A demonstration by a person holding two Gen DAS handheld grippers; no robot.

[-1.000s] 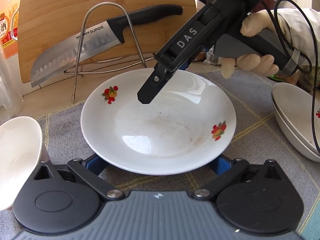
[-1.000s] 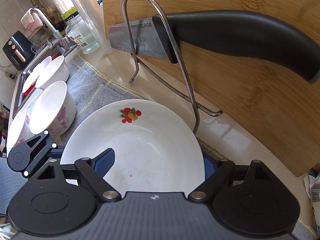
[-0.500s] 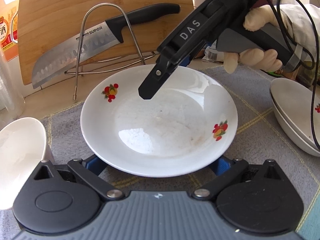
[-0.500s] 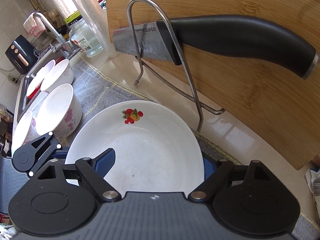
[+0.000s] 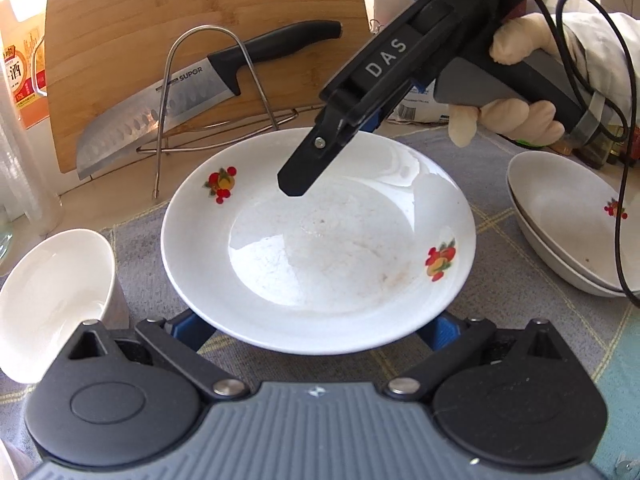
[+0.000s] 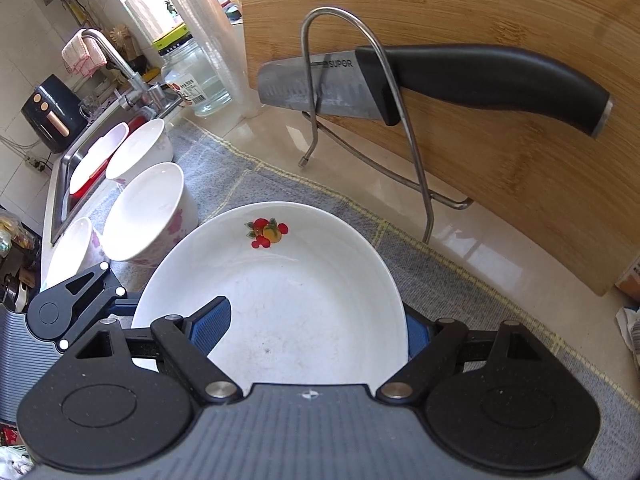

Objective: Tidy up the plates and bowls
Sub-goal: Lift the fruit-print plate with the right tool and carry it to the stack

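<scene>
A white deep plate [image 5: 320,248] with fruit decals is carried between both grippers, just above the grey mat [image 5: 520,320]. My left gripper [image 5: 316,320] has it from the near side. Its blue pads reach under the near rim on both sides and are mostly hidden. My right gripper [image 5: 334,152] comes down over the far rim, held by a gloved hand [image 5: 516,120]. One of its fingers [image 5: 304,172] lies inside the plate and the other is behind the rim. In the right wrist view the plate [image 6: 288,292] fills the span of the right gripper [image 6: 312,332].
Two stacked plates [image 5: 568,232] sit on the mat at the right. A white bowl [image 5: 52,300] is at the left, with more bowls [image 6: 148,208] towards the sink [image 6: 64,176]. Behind stand a cutting board [image 5: 200,8], a wire rack [image 5: 208,80] and a knife [image 5: 168,112].
The plate and both grippers have drifted together a little over the mat, back from the cutting board. Neither grip has changed.
</scene>
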